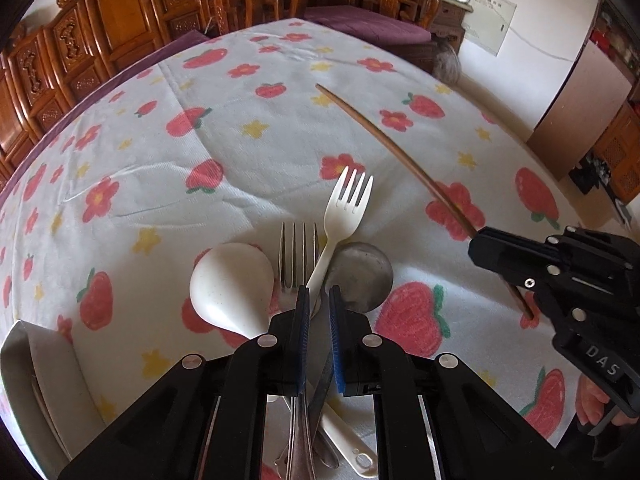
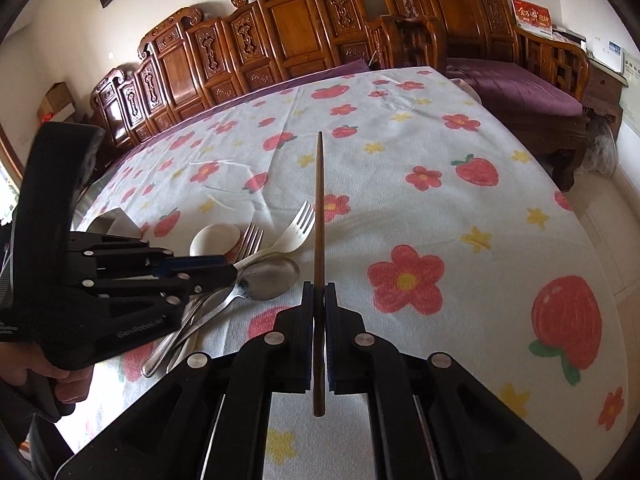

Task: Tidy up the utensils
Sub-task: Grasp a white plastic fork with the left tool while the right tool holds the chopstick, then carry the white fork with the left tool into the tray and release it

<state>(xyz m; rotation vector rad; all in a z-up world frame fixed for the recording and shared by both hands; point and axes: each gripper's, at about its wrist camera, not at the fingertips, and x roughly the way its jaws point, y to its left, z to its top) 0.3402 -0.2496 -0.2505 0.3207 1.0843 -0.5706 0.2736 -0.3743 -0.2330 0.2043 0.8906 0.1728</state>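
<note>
So there's a little heap of cutlery on the strawberry-and-flower tablecloth, all bunched at the near edge: a white ceramic spoon with its bowl facing up, a metal fork just beside it, a white plastic fork lying slantwise over the pile, and a metal spoon with a dull, smudgy bowl. The handles all cross each other under the left gripper, so it's a tangle down there.

The left gripper sits right over that crossing with only a narrow gap between its blue pads. A metal handle runs through the gap, but I honestly can't tell if the pads are pinching it or just straddling it; the gripper body blocks the contact point.

The right gripper is clamped on a single dark brown chopstick, thin and tapered, held off to the right of the heap, its tip pointing away across the table and its blunt end sticking out behind the pads.

Hard to make out: a pale box-like thing at the left edge, cut off by the frame. The plastic fork's handle end peeks out under the left gripper. Carved wooden benches behind the table.
</note>
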